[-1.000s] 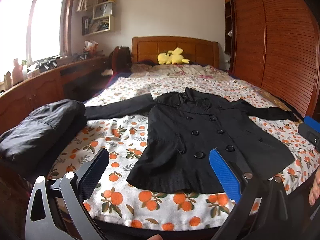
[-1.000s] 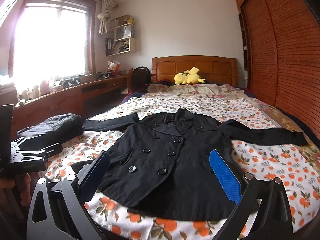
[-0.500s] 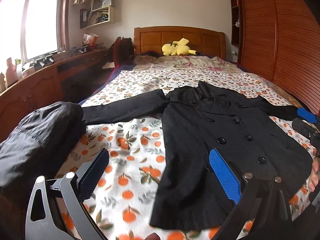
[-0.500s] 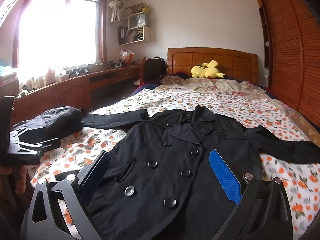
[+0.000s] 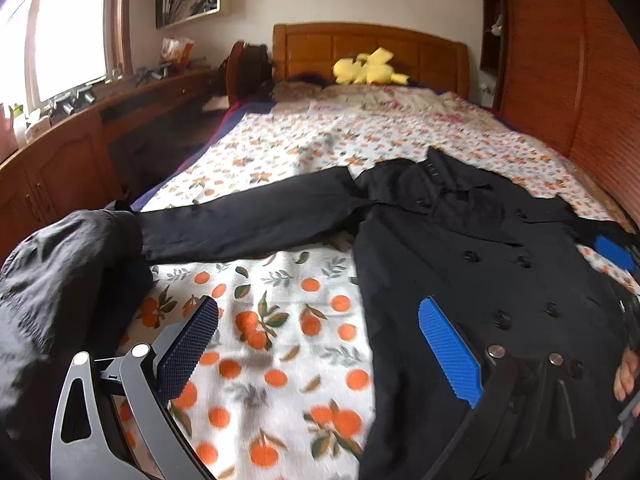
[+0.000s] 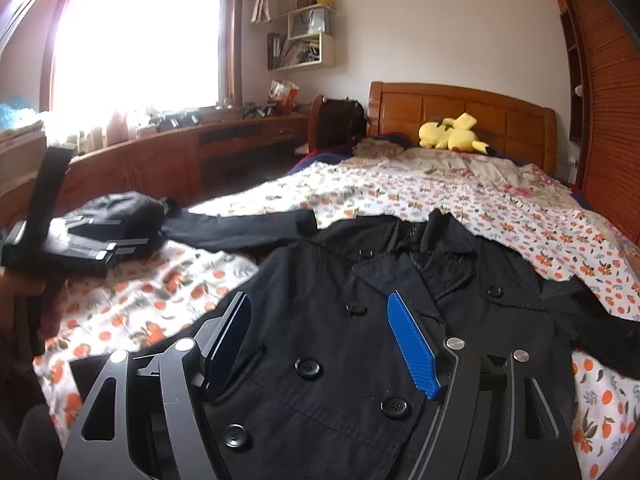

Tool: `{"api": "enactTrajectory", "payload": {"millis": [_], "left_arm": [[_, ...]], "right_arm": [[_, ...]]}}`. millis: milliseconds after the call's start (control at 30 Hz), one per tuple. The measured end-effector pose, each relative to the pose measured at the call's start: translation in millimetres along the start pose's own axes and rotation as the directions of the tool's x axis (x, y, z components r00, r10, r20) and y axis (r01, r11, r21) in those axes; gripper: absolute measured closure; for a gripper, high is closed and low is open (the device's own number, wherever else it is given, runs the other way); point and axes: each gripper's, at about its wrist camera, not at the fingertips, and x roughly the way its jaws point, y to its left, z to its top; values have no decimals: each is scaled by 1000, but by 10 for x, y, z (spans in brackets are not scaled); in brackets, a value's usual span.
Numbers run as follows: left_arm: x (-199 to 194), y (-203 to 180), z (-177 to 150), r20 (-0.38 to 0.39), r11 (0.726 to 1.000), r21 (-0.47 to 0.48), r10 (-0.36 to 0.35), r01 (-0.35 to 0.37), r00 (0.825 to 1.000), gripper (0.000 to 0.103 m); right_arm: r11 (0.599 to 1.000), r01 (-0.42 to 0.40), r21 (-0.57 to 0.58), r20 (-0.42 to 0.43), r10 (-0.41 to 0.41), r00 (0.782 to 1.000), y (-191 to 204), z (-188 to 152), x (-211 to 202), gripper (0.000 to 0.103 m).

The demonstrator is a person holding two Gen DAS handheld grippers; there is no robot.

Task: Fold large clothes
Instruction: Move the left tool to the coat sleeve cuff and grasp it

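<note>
Both grippers have come in lower and closer over the bed since the earlier frames, so the black coat (image 6: 360, 344) now fills far more of each view. Right gripper (image 6: 320, 340): its jaws have just been closing partway yet stand apart, with the buttoned coat front seen in the gap behind them and no fabric pinched. Left gripper (image 5: 316, 344): jaws spread wide, empty, the dark left pad over the orange-print sheet (image 5: 280, 344) and the blue right pad over the coat's near side edge. In the left wrist view the coat lies flat, front up, filling the centre and right of the frame, one sleeve (image 5: 248, 220) stretched toward the left until it meets a heap of dark clothing (image 5: 60, 280) at the left edge. That heap stands nearest the left gripper's outer side. Bare sheet lies open between sleeve, heap and coat body, and more beyond the collar. At the top centre a yellow plush toy (image 5: 368, 70) rests against the wooden headboard (image 5: 400, 46). A low wooden cabinet (image 6: 168, 160) runs along the left of the right wrist view; slatted wardrobe doors (image 5: 580, 80) close off the right side of the bed.
</note>
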Motion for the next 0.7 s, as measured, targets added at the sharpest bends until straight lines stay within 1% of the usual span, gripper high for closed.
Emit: {"api": "enactTrajectory", "payload": {"millis": [100,167,233,267,300,333,400,467,500,567,600,667,700], "left_arm": [[327,79,76,-43,1000,-20,-12,11,999,11],[573,209,127,-74,997,-76,-35,30,997,14],[828,371,162,-103,988,-149,-42,26,994,21],[936,450,173,-115,982,-185,-49,27,992,22],[1074,549,188,-130,974,-225,-50,20,990,24],[1166,611,201,-139,969,-245,-44,9,989,25],[1353,745,243,-159,961,-276,-17,-28,987,26],[1478,865,282,-171,950,-310,-15,-39,985,26],[1547,930,301,-180,941,-337,-20,-42,984,26],[1690,1104,318,-201,909,-413,-34,-53,979,26],[1738,1163,322,-211,898,-435,-35,-61,977,26],[1844,1289,310,-239,869,-488,-39,-85,970,29],[1869,1329,304,-247,860,-501,-40,-92,968,32]], "right_arm": [[1000,-5,3,-32,5,999,-26,-62,112,34],[1000,-19,11,-47,19,999,-38,-94,172,34],[1000,-23,1,-53,23,998,-28,-110,194,34],[1000,-19,-2,-52,19,998,-26,-113,193,34],[1000,-21,1,-52,21,998,-29,-115,187,34],[1000,-29,8,-54,30,998,-41,-118,189,34],[999,-35,16,-57,36,998,-67,-123,191,34],[999,-35,21,-59,37,998,-94,-129,195,34],[999,-39,28,-60,40,997,-112,-129,199,34],[998,-41,38,-61,43,997,-126,-126,200,34],[998,-42,39,-61,44,997,-129,-123,202,34],[998,-47,43,-59,49,997,-138,-114,201,34],[998,-49,46,-58,51,997,-143,-110,198,34]]}}
